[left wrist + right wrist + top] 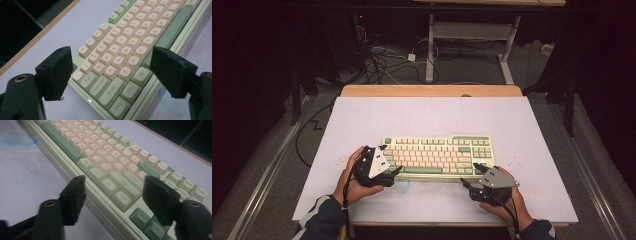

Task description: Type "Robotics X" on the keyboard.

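Evidently both grippers flank the keyboard to take it by its two ends, which would explain one at each near corner. It lies flat mid-table (front edge toward the person). Left gripper stands spread over the left end; right gripper, jaws apart, straddles the front-right rim, gripping nothing
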{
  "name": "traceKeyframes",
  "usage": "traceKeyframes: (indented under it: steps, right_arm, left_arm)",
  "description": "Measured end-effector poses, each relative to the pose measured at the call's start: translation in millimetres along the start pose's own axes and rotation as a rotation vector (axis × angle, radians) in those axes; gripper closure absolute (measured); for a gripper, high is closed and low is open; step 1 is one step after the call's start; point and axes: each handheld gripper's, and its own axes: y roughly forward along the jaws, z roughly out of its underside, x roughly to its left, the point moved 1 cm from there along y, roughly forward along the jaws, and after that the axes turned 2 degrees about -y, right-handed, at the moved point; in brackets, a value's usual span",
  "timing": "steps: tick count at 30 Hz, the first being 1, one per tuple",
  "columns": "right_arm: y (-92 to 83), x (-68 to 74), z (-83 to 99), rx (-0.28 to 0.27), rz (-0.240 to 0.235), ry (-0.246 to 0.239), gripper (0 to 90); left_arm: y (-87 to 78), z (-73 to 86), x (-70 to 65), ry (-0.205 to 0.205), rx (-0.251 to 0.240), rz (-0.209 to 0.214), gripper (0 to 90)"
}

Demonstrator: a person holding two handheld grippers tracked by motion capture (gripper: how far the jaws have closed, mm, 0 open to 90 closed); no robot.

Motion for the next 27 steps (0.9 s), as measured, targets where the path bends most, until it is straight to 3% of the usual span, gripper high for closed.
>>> traceKeyframes:
  steps: [4,9,12,15,27]
  right_arm:
    - [-0.8,-0.9,-4.1,0.004,-0.005,0.008,58.7]
    - [2.1,-5.9,-15.0,0.013,-0.054,0.025,81.0]
    - [7.2,-9.1,-23.6,0.019,-0.059,0.021,87.8]
    - [16.5,-10.0,-30.5,0.046,-0.073,0.012,90.0]
    - [67.8,-13.2,-65.3,0.116,-0.099,-0.011,90.0]
  left_arm:
    - [-8.6,5.7,4.0,0.005,0.002,-0.017,18.0]
    - [-17.3,15.4,8.2,0.002,0.022,-0.032,18.0]
    - [-20.7,21.6,9.9,0.004,0.039,-0.038,18.0]
    - [-23.5,25.9,12.7,-0.028,0.047,-0.040,18.0]
    - [-25.7,28.5,7.6,-0.025,0.050,-0.030,18.0]
